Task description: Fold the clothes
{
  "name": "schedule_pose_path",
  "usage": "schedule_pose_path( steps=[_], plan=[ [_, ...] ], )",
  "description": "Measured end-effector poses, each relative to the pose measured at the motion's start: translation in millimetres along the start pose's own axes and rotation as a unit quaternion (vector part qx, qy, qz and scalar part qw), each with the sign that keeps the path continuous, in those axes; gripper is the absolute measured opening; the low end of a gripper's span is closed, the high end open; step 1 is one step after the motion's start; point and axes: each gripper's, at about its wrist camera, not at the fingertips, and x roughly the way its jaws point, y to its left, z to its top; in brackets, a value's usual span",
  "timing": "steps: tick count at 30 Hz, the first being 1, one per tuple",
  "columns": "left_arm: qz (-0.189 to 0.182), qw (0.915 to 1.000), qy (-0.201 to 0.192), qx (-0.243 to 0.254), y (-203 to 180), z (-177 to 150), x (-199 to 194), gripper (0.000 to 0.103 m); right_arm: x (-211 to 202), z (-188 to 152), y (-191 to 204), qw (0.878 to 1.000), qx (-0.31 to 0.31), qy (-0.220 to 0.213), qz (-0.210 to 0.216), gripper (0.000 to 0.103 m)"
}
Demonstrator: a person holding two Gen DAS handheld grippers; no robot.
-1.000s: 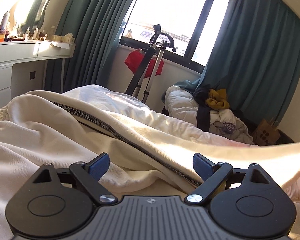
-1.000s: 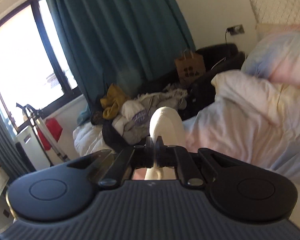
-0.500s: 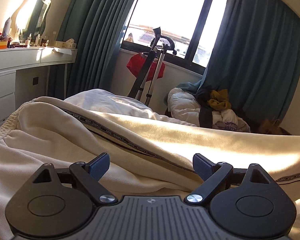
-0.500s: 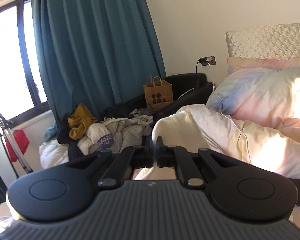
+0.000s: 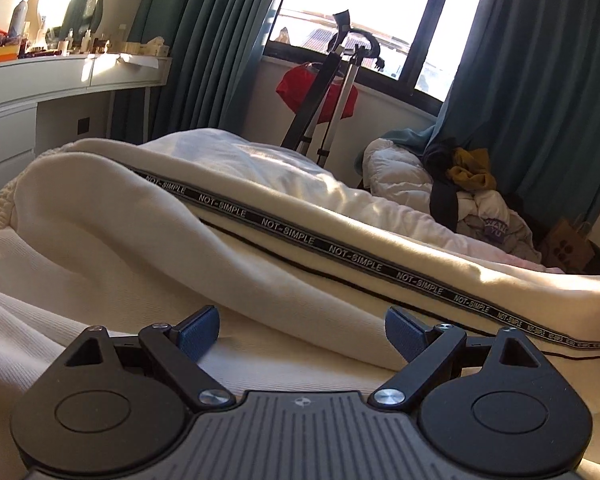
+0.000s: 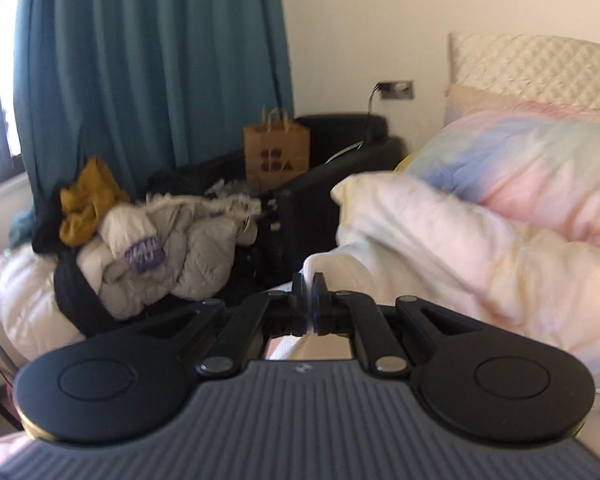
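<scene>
Cream trousers [image 5: 148,232] with a black "NOT-SIMPLE" side stripe [image 5: 340,254] lie stretched across the bed in the left wrist view. My left gripper [image 5: 302,334] is open and empty, low over the cream fabric, with its blue pads [image 5: 198,334] apart. My right gripper [image 6: 311,306] is shut on a ribbed cream cuff of the trousers [image 6: 340,270], which sticks up just beyond the fingertips.
A heap of clothes [image 6: 148,256] lies by the teal curtain [image 6: 152,60]. A brown paper bag [image 6: 277,152] sits on a dark chair. Pastel pillows [image 6: 532,168] and duvet lie at right. A white dresser [image 5: 40,92] and a folded stand [image 5: 324,92] are at left.
My right gripper has swung right and lower with the cuff in it. The trouser leg has been drawn out and lies lower across the bed. My left gripper stays open.
</scene>
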Motion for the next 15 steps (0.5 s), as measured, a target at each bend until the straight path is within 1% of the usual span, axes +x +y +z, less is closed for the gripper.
schedule_pose_path(
  steps=[4, 7, 11, 13, 14, 15],
  plan=[
    [0.008, 0.9999, 0.005, 0.009, 2.0, -3.6, 19.7, 0.092, 39.1, -22.4, 22.6, 0.999, -0.035, 0.021, 0.006, 0.006],
    [0.010, 0.9998, 0.006, 0.014, 3.3, -5.8, 29.1, 0.092, 60.9, -37.1, 31.0, 0.997, -0.056, 0.057, 0.023, 0.006],
    [0.008, 0.9999, 0.007, 0.012, 3.1, -5.3, 31.7, 0.092, 67.4, -43.4, 29.3, 0.992, -0.061, 0.087, 0.062, 0.009],
    [0.001, 1.0000, 0.008, 0.005, 4.3, -4.1, 27.5, 0.092, 59.0, -39.1, 23.5, 0.988, -0.074, 0.100, 0.092, 0.011],
    [-0.004, 0.9999, 0.009, -0.001, 5.1, -3.2, 24.4, 0.092, 54.8, -36.9, 20.6, 0.985, -0.080, 0.106, 0.108, 0.015],
    [-0.010, 0.9999, 0.009, -0.010, 5.8, -2.5, 20.2, 0.092, 50.6, -34.7, 17.7, 0.982, -0.087, 0.112, 0.123, 0.029]
  ],
)
